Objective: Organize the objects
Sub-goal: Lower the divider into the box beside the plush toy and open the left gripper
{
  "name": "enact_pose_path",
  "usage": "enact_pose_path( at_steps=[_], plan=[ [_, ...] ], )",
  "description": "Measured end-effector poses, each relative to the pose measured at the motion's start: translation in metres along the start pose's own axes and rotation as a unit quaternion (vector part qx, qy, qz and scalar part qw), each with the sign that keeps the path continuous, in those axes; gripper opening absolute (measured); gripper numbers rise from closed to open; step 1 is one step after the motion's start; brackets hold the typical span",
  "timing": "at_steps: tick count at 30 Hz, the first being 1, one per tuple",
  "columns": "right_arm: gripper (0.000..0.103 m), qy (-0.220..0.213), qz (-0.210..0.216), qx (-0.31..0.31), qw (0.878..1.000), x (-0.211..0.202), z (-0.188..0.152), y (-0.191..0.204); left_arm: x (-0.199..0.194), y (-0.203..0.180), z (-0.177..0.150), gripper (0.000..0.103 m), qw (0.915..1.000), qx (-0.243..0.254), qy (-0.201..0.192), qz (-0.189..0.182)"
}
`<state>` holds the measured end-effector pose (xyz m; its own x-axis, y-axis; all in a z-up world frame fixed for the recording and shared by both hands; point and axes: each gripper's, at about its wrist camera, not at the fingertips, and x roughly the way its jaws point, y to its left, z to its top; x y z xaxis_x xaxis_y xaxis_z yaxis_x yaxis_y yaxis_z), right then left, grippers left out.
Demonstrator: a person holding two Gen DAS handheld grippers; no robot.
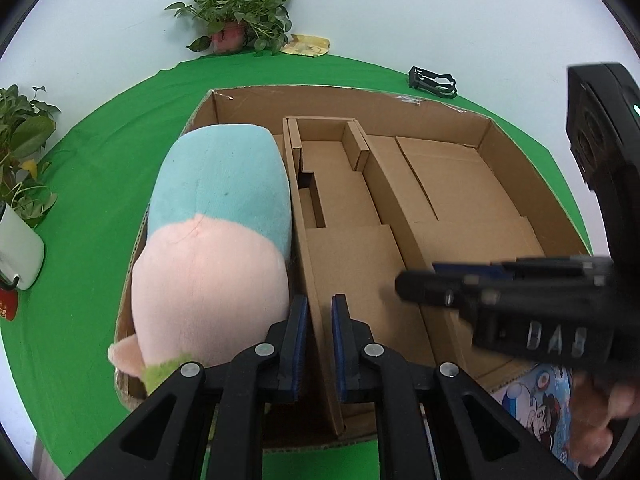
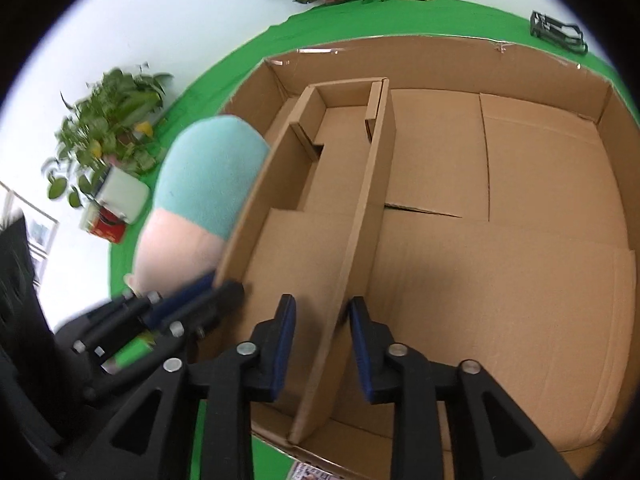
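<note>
A large open cardboard box (image 1: 516, 160) lies on a green cloth, split into compartments by upright cardboard dividers. A blue and pink plush toy (image 1: 216, 240) fills the left compartment; it also shows in the right wrist view (image 2: 204, 184). My left gripper (image 1: 320, 336) straddles the left divider wall (image 1: 310, 248), its jaws slightly apart on either side of it. My right gripper (image 2: 322, 336) straddles the second divider wall (image 2: 360, 240) the same way. The right gripper (image 1: 500, 300) shows blurred in the left wrist view, the left gripper (image 2: 180, 312) in the right wrist view.
Two potted plants (image 1: 236, 20) (image 1: 20, 152) stand at the back and left of the green cloth (image 1: 88, 184). A black clip-like object (image 1: 434, 80) lies at the back right. A yellow packet (image 1: 306, 45) lies by the back plant. A cartoon-printed item (image 1: 536, 400) lies by the box's near right corner.
</note>
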<state>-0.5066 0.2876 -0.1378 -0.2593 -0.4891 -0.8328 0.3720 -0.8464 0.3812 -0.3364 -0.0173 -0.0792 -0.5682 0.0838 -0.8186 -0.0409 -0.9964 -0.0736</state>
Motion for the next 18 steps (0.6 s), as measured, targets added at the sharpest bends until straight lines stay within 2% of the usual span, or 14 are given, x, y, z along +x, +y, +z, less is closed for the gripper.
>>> enact_pose_path(
  at_steps=[2,5,7,11,16,18],
  plan=[
    [0.027,-0.006,-0.004,0.009,1.0,-0.002,0.005,-0.005,-0.006,-0.002,-0.004,0.01,1.0,0.002,-0.005,0.007],
    [0.027,0.002,-0.013,0.015,1.0,0.004,0.009,-0.011,-0.017,0.001,-0.014,0.01,0.9999,-0.005,-0.015,-0.004],
    [0.017,0.01,-0.01,0.008,1.0,0.012,0.009,-0.009,-0.019,0.002,-0.022,0.01,0.9998,-0.01,-0.014,-0.014],
    [0.017,0.003,-0.014,-0.003,1.0,0.015,0.01,-0.002,-0.014,0.003,-0.033,0.01,0.9997,-0.011,0.005,-0.02],
    [0.017,0.005,-0.016,-0.005,1.0,0.015,0.008,0.001,-0.017,0.003,-0.038,0.01,0.9997,-0.012,0.003,-0.021],
    [0.021,0.005,-0.012,0.002,1.0,0.016,0.008,0.001,-0.022,0.002,-0.039,0.011,0.9999,-0.009,-0.004,-0.012]
  ],
)
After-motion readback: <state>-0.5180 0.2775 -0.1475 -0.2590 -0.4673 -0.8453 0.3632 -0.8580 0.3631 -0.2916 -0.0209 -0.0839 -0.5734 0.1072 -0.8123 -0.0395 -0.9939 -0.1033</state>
